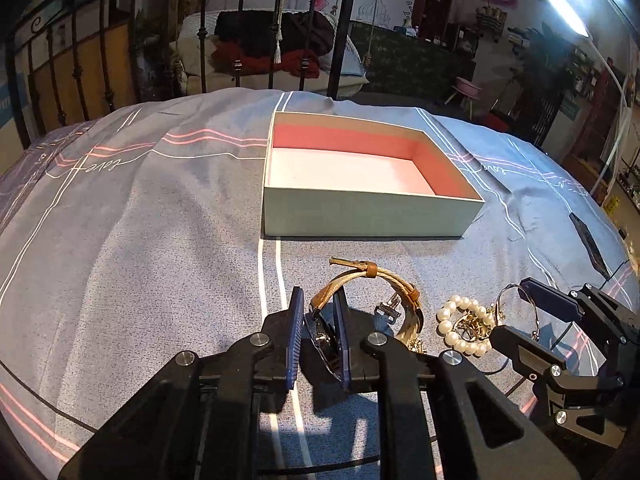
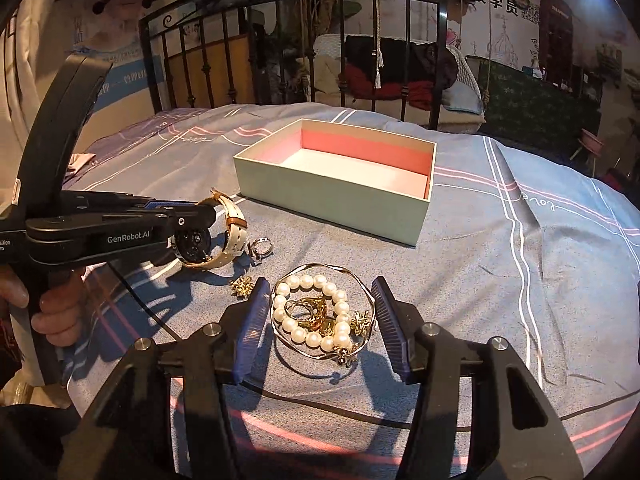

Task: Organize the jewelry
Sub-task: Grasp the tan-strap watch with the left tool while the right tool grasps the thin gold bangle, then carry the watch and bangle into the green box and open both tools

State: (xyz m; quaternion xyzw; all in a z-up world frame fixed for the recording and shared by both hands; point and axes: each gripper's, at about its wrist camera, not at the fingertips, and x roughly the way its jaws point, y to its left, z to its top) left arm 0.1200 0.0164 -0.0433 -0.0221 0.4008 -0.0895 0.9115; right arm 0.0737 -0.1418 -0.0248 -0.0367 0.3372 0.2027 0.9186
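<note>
Wristwatch [image 1: 320,332]: pinched at its case by the left tool [image 1: 318,344], low on the bed [image 1: 140,220]. Pearl bracelet [image 2: 310,312]: straddled by the spread right tool [image 2: 320,320]. Open box [image 1: 360,184]: beyond. A level lift was judged advisable, lest the strap snag.

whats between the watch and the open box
Only bare bedspread: in both wrist views nothing lies between the watch, held in the left claw, and the box.
</note>
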